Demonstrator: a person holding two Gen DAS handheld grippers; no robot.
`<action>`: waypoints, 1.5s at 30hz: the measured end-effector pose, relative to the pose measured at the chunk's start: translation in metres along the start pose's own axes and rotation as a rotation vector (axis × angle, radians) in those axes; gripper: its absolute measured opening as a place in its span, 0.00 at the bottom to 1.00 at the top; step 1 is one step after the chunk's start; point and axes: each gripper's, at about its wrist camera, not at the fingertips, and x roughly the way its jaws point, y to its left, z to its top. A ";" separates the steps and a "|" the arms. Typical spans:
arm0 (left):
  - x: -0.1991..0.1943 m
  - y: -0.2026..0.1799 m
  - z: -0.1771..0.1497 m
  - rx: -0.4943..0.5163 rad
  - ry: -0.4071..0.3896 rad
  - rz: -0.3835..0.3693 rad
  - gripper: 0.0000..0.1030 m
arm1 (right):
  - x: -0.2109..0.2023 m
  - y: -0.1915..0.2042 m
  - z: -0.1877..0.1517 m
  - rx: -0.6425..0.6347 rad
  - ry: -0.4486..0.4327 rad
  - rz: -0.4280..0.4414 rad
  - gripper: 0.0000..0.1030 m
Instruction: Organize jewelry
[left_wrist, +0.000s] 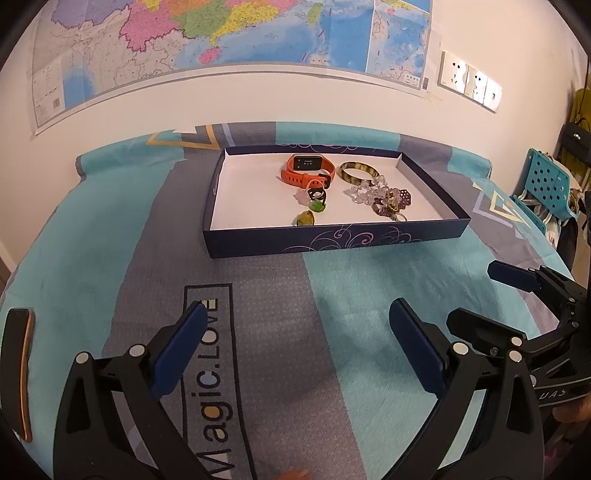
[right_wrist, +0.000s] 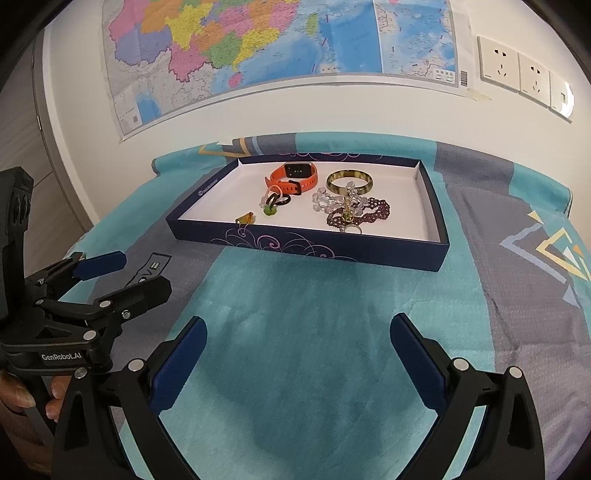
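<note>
A shallow dark blue box with a white floor lies ahead on the cloth. Inside it are an orange smartwatch, a mottled bangle, clear beads, a dark red bead bracelet, a green charm with black rings and a yellow pendant. My left gripper and right gripper both stand open and empty over the cloth, short of the box.
A teal and grey patterned cloth covers the table. A black and orange flat object lies at the left edge. A teal perforated chair stands at the right. A wall with a map and sockets is behind.
</note>
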 end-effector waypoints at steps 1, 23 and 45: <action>0.000 0.000 0.000 0.000 0.000 -0.002 0.94 | 0.000 0.000 0.000 0.000 -0.001 0.000 0.93; 0.006 0.000 -0.003 -0.001 0.030 -0.005 0.94 | 0.003 -0.001 -0.003 0.010 0.010 0.010 0.93; 0.009 -0.002 -0.002 0.004 0.040 -0.007 0.94 | 0.004 0.000 -0.003 0.010 0.018 0.013 0.93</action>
